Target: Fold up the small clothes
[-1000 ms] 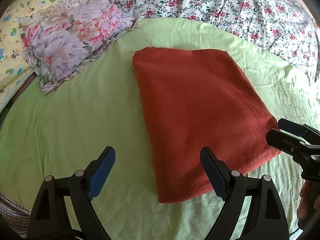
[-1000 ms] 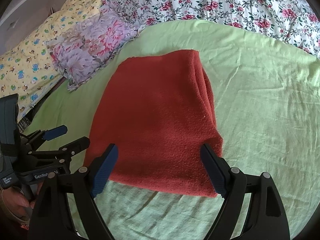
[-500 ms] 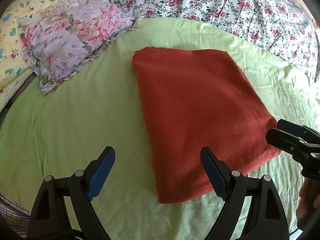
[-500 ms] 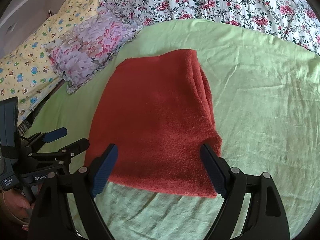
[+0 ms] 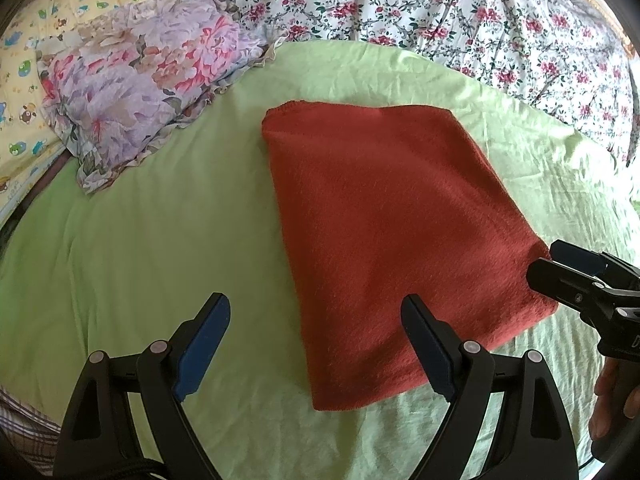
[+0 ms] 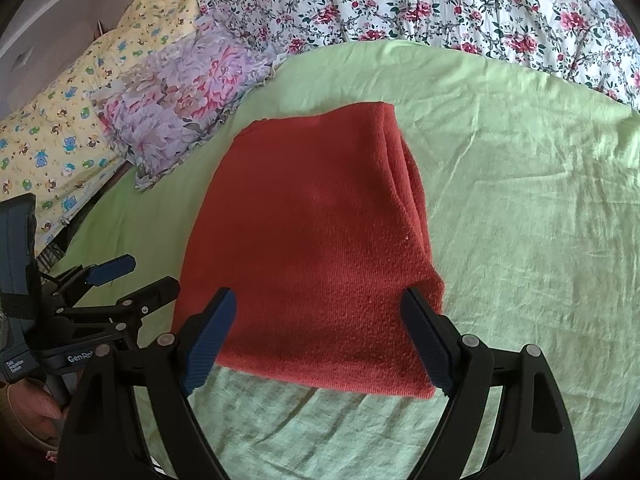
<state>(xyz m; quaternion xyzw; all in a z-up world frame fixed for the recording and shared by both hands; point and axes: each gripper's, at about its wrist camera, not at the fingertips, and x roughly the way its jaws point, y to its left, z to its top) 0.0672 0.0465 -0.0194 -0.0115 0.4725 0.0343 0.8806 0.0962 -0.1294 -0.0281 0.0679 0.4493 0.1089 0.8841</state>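
Left wrist view: the left gripper (image 5: 316, 344) hangs spread wide, holding nothing, over the near left corner of a folded red cloth (image 5: 392, 232) lying flat on the bed's green sheet (image 5: 152, 240).

Right wrist view: the right gripper (image 6: 320, 336) is likewise spread and empty, its fingers (image 6: 210, 334) above the cloth's near edge; a flowered pillow (image 6: 180, 108) lies beyond.

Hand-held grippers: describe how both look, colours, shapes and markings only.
The left hand-held gripper and right hand-held gripper match: black plastic frames with triangular cut-outs, silver pivot pins, and two tapered fingers faced with ribbed blue pads. White lettering beginning "GenRo" marks the left one's body in the right wrist view. No sleeves or cables are clearly visible.
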